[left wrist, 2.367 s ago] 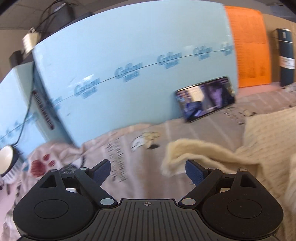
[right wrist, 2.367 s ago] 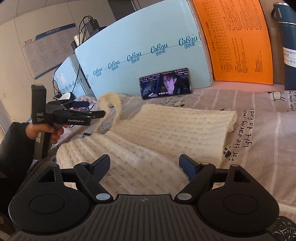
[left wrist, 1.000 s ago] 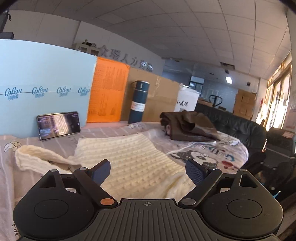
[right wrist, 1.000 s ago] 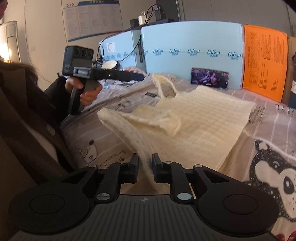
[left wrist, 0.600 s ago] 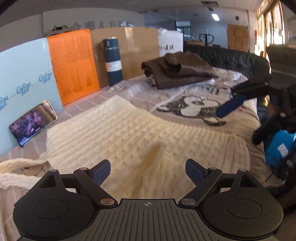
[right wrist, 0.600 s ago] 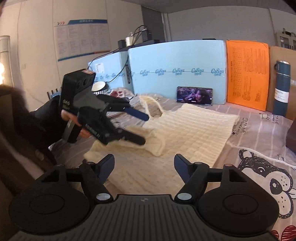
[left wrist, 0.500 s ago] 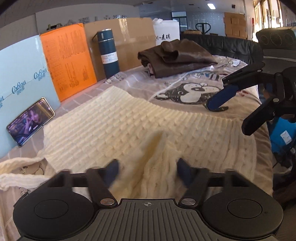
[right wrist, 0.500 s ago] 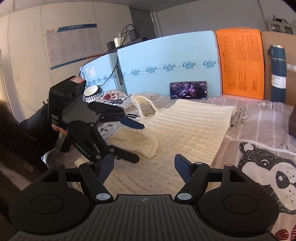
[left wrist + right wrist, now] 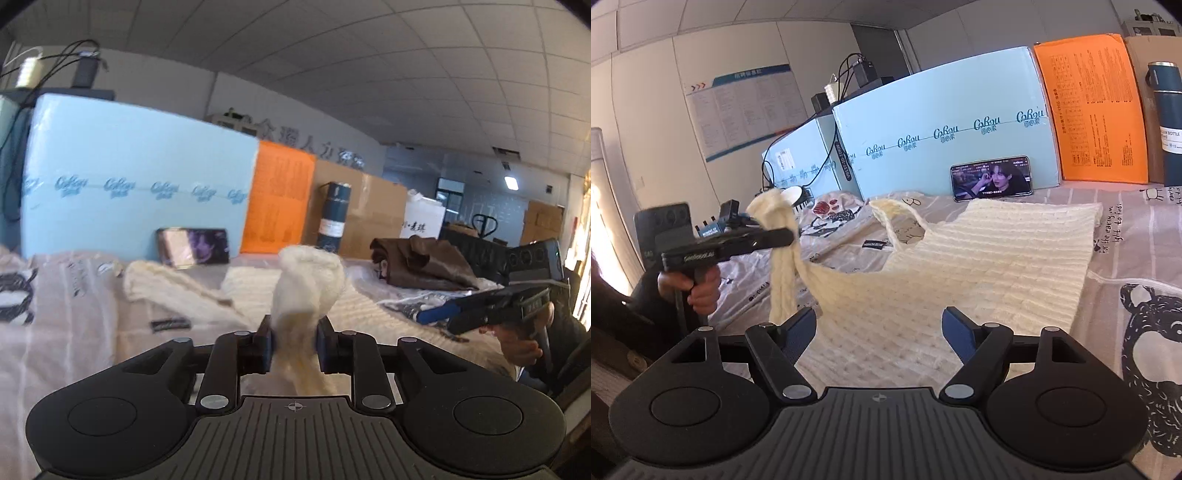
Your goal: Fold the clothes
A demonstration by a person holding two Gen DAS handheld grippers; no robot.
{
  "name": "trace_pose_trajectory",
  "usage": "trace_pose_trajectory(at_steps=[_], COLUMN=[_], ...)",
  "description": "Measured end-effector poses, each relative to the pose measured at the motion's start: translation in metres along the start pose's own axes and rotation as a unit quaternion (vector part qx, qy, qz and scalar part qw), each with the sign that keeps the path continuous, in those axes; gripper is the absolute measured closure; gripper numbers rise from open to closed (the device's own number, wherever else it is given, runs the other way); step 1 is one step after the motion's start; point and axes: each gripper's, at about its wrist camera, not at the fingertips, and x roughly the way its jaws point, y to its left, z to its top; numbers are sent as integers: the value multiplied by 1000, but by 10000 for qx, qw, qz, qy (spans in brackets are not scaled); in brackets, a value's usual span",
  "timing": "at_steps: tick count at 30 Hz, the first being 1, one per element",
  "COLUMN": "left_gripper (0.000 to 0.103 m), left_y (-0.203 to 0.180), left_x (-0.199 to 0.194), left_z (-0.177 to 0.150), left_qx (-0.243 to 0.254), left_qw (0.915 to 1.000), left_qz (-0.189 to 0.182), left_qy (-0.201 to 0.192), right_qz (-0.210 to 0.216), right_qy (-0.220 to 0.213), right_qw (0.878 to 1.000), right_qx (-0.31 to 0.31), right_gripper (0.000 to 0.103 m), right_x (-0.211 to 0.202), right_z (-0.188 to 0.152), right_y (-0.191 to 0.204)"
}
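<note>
A cream knitted vest [image 9: 993,254] lies spread on the printed bedsheet [image 9: 1130,258]. My left gripper [image 9: 293,345] is shut on a bunched cream shoulder strap [image 9: 306,288] of the vest and holds it lifted above the bed. The same left gripper shows in the right wrist view [image 9: 786,234], with the strap [image 9: 781,280] hanging from it. My right gripper [image 9: 879,330] is open and empty, just above the near part of the vest. It also shows at the right of the left wrist view [image 9: 436,314].
A phone [image 9: 991,182] playing video leans on a light blue foam board [image 9: 945,122]. An orange sheet [image 9: 1089,107] and a dark blue bottle [image 9: 1169,122] stand at the back. Brown folded clothes [image 9: 421,264] lie further right.
My left gripper has closed on the vest's shoulder strap and lifted it off the bed. My right gripper let go earlier and stays open over the vest.
</note>
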Motion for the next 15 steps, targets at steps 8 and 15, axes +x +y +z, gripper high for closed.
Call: trace_pose_trajectory(at_steps=[8,15], left_gripper=[5,1], left_y=[34,69], left_x=[-51,-30], left_z=[-8,43], left_qx=[-492,-1812], left_qw=[9870,9686], left_qz=[1525,1331], left_qy=[-103,-1064], right_qz=[-90,-362], right_qy=[-212,-689], right_qw=[9991,9962], right_qx=[361,399], right_gripper=[24,18], right_x=[19,31], right_z=[21,55], right_y=[-11,-19])
